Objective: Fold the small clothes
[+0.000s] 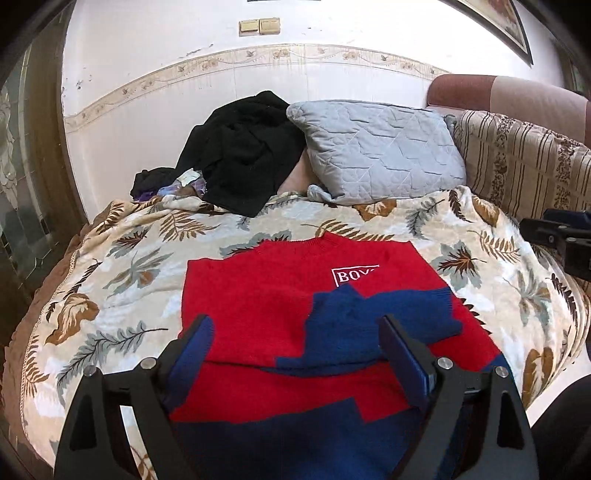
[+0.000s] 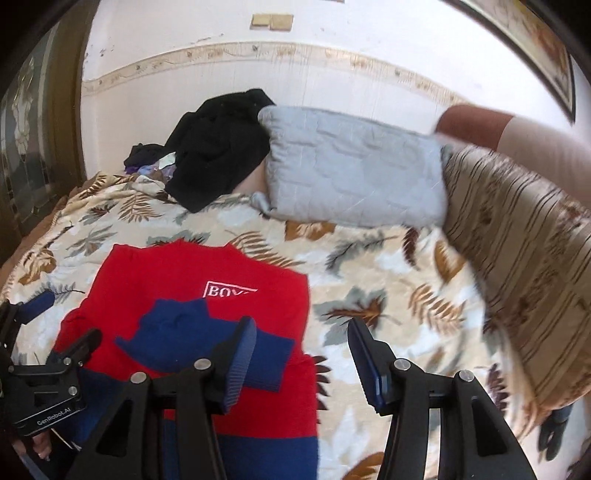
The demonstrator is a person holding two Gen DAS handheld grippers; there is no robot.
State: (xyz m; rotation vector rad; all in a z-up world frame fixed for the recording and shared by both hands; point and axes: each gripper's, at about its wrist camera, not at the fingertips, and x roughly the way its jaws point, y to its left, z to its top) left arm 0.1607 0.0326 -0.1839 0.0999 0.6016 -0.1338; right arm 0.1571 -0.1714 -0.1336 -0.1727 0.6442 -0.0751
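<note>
I see one garment: a small knit sweater point(image 1: 266, 306), red across the chest and blue at the hem. It lies flat and front-up on the leaf-print bedspread point(image 1: 122, 258), collar toward the pillows. A white boxed "BOY" logo point(image 1: 355, 275) sits high on the chest, partly covered. Both sleeves are folded in; one blue cuff point(image 1: 373, 321) lies across the chest over the logo's lower edge.

I count one red and navy knitted sweater point(image 1: 258, 295) with a white "BOY" patch, one leaf-printed beige blanket point(image 1: 129, 251) on the bed, one quilted grey pillow point(image 1: 373, 155), one striped brown cushion point(image 1: 517, 166), one heap of black clothing point(image 1: 240, 155), and two beige wall switches point(image 1: 259, 26).
</note>
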